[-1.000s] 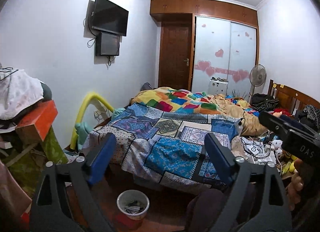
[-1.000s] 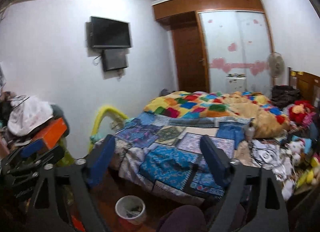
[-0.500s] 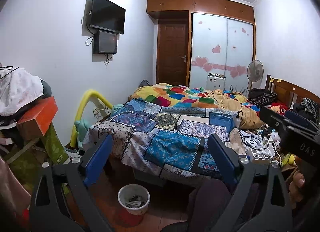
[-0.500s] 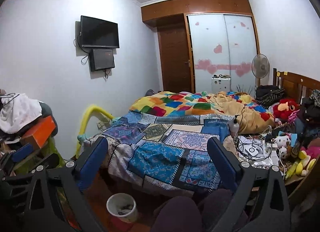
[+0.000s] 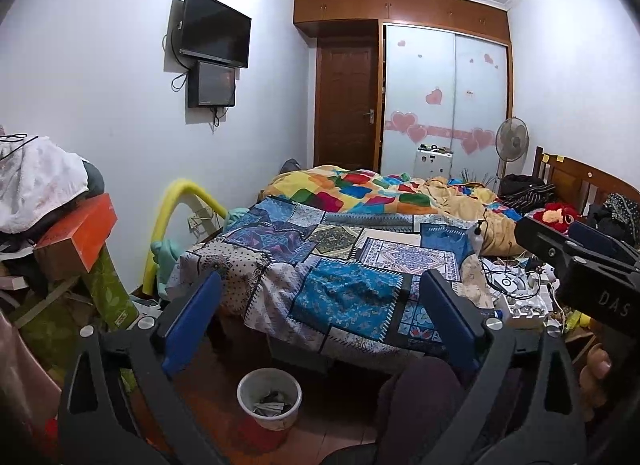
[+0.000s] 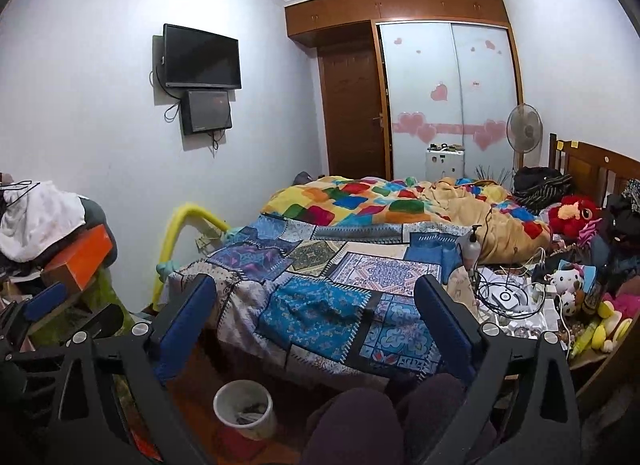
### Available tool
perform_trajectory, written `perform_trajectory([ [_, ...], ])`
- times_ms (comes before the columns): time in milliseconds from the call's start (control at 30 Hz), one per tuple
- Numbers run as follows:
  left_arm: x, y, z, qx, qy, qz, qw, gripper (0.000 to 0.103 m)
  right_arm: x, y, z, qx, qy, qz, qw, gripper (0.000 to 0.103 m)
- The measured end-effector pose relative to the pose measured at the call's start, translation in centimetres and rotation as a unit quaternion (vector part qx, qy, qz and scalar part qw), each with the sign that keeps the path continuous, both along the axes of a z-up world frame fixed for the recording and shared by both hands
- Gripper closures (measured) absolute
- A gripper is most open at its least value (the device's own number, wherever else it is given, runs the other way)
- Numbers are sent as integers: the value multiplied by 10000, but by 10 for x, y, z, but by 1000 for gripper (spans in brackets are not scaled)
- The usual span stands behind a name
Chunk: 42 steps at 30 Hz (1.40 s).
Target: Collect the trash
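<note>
A white trash bin [image 5: 269, 396] with scraps inside stands on the wooden floor at the foot of the bed; it also shows in the right wrist view [image 6: 245, 408]. My left gripper [image 5: 320, 325] is open and empty, held above the bin and facing the bed. My right gripper [image 6: 316, 323] is open and empty, held at a similar height. The right gripper's body shows at the right edge of the left wrist view [image 5: 580, 265]. The left gripper shows at the lower left of the right wrist view [image 6: 48, 313]. Which items are trash I cannot tell.
A bed with a patchwork cover [image 5: 340, 265] fills the middle. Cables, toys and small items [image 6: 520, 297] clutter its right side. A pile with an orange box [image 5: 76, 237] stands at left. The person's knees [image 6: 380, 417] are below.
Both views have pulled back and tilted up slightly, so the bed sits lower and farther. Both grippers have stayed open and empty.
</note>
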<state>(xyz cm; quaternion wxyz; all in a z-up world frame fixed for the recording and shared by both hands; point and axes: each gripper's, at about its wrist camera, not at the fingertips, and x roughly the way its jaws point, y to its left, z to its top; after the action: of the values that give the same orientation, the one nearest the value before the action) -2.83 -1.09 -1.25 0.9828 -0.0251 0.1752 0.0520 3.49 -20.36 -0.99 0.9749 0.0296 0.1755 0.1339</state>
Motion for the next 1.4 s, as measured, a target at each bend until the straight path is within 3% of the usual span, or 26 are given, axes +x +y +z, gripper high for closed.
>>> perform_trajectory([
  [1400, -2, -5, -2, -47, -11, 64, 10000, 1, -1, -3, 2, -21, 30, 27, 10000, 4],
])
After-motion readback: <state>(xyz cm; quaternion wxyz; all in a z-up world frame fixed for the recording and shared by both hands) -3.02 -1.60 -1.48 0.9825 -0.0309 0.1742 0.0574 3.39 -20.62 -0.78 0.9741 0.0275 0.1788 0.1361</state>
